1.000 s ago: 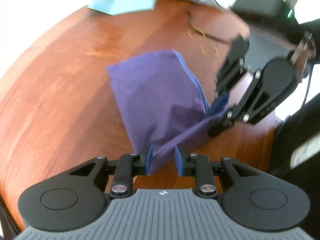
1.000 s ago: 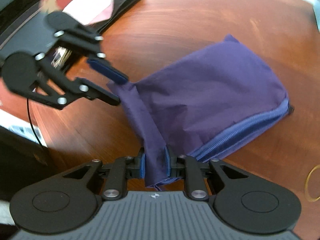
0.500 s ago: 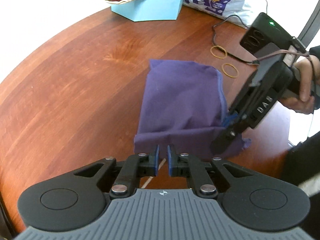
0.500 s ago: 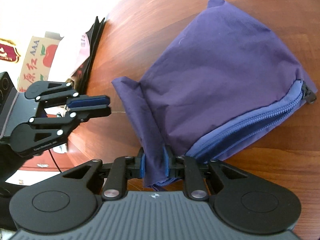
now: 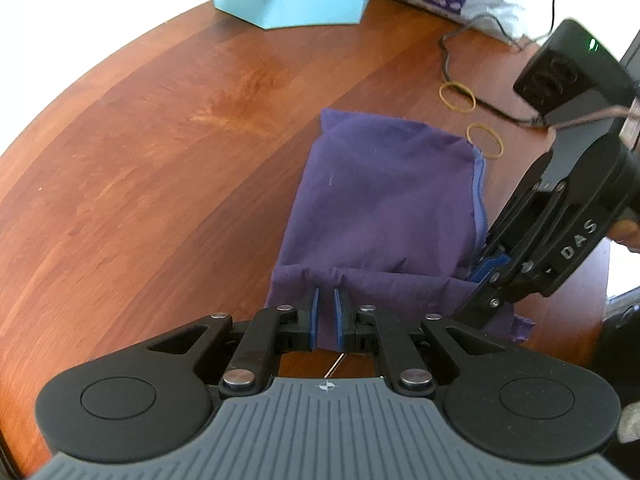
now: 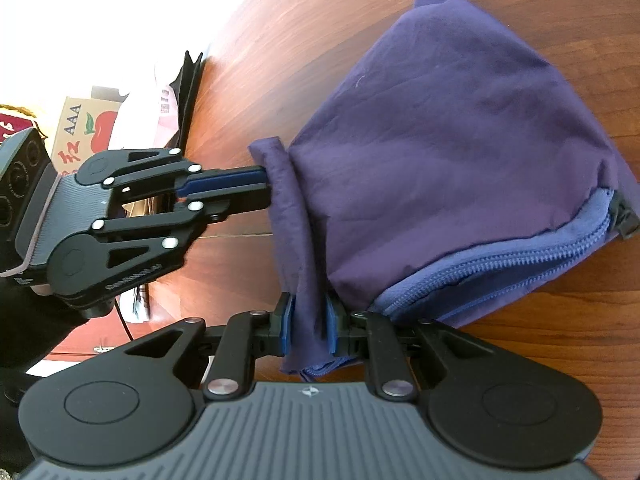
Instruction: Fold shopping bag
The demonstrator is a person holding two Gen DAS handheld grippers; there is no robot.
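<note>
Two grippers, left gripper (image 5: 325, 312) and right gripper (image 6: 309, 322), pinch the purple shopping bag (image 5: 384, 208) over a reddish wooden table (image 5: 160, 140); earlier the left jaws were wider apart.

My left gripper (image 5: 325, 316) and right gripper (image 6: 309, 322) both have jaws clamped on purple shopping bag (image 5: 384, 208) fabric.

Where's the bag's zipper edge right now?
In the right wrist view the zipper runs along the purple bag's lower right edge, just right of the right tool, above the wooden table.
</note>
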